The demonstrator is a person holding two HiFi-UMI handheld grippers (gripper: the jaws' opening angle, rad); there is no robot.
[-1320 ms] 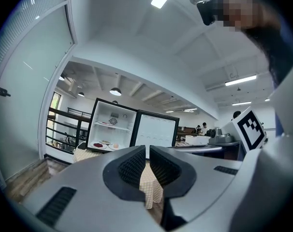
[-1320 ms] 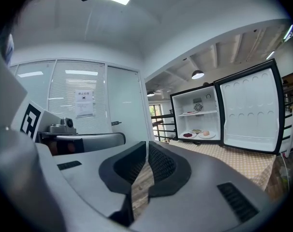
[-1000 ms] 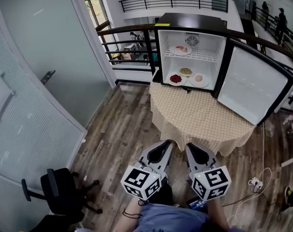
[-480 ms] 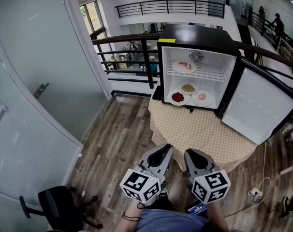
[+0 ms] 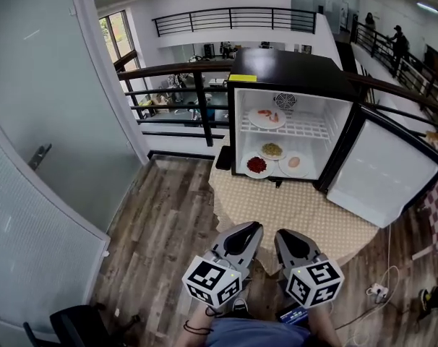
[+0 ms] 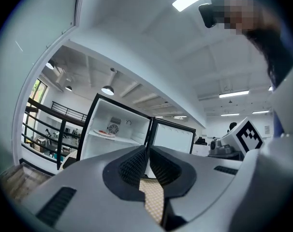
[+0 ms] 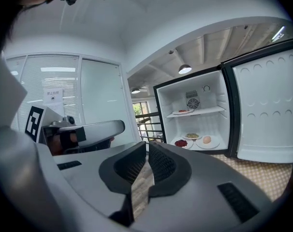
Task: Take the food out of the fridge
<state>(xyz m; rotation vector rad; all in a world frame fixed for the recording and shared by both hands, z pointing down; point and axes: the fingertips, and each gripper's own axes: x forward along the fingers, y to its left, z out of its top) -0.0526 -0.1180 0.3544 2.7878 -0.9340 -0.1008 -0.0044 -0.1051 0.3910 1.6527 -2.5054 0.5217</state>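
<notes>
Small black fridge (image 5: 291,67) with white interior, its door (image 5: 381,172) swung wide open to the right, 4 plates of food inside.
1 white plate of pink-red food (image 5: 267,116) lies on the upper wire shelf (image 5: 311,129); 3 plates sit close together on the fridge floor: plate of red food (image 5: 256,165) left, plate of yellow-green food (image 5: 272,150) behind, plate with a pale round piece (image 5: 294,163) right.

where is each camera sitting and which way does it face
Head view: on the person's head, looking down at the open fridge on the table; left gripper, right gripper and forearms show below.
Left gripper view: on the left gripper, looking along its shut jaws toward the fridge; the right gripper shows at right.
Right gripper view: on the right gripper, facing the fridge's plates; the left gripper shows at left.
All share the fridge.
</notes>
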